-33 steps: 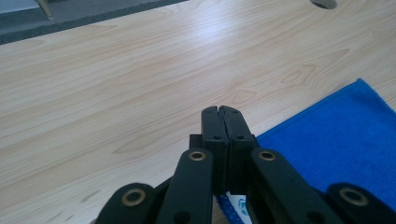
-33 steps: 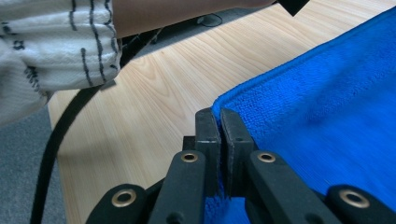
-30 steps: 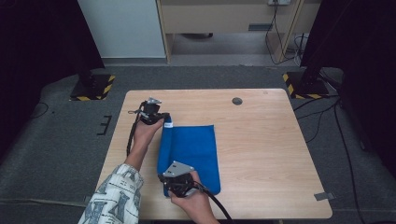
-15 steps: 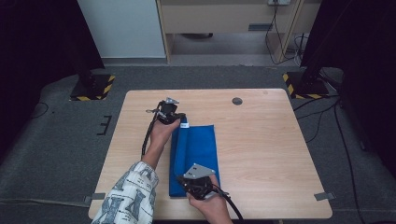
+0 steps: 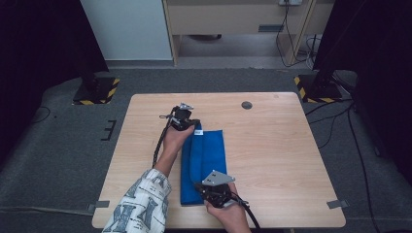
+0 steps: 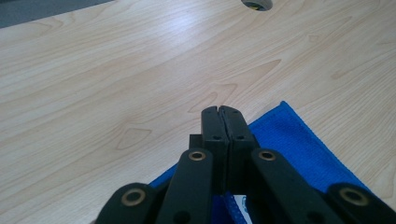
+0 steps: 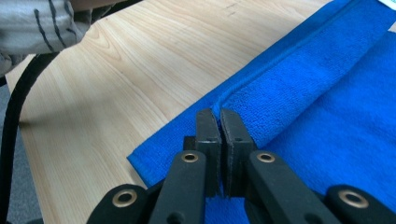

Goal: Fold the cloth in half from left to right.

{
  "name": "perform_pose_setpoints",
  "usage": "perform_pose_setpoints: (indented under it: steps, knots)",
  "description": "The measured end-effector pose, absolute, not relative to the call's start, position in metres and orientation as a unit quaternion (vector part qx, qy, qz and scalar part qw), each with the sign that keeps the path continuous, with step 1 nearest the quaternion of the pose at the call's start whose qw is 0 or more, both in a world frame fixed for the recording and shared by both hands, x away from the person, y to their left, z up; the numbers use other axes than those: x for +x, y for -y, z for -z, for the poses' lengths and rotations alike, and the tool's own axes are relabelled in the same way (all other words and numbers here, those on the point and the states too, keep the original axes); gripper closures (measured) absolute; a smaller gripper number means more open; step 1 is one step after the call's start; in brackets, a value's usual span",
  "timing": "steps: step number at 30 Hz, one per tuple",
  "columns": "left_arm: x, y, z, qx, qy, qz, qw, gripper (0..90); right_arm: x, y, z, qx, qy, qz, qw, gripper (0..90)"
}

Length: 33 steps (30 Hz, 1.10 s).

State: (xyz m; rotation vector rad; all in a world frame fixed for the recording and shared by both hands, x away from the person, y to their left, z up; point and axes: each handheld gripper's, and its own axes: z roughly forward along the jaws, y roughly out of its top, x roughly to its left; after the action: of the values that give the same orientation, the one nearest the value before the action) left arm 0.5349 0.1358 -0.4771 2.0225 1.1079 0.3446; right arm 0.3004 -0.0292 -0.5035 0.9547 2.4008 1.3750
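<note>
- Grey carpet surrounds a pale wooden table [image 5: 272, 145] in a dim room.
- Left gripper [image 5: 187, 121] has its jaws pressed together, pinching the far corner of a blue towel [image 5: 206, 160].
- Right gripper [image 5: 214, 190] likewise clamps the towel's raised fold at the near edge.
- Between them the towel lies lengthwise on the table, partly folded over itself.
- A patterned sleeve [image 5: 141, 204] enters bottom left.

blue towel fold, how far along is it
Done: the blue towel lies on the table as a narrow strip, one long edge lapped over. In hand: the left tool pinches its far end and the right tool its near end. Left, probably: folding it end to end.
</note>
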Motion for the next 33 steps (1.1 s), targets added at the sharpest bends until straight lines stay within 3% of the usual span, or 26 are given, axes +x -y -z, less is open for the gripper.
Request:
perform_pose_setpoints:
  steps: [33]
  knots:
    - [0.538, -0.106, 0.489, 0.804, -0.437, -0.121, 0.386, 88.8, 0.295, 0.063, 0.515, 0.340, -0.823, -0.443, 0.100, 86.1]
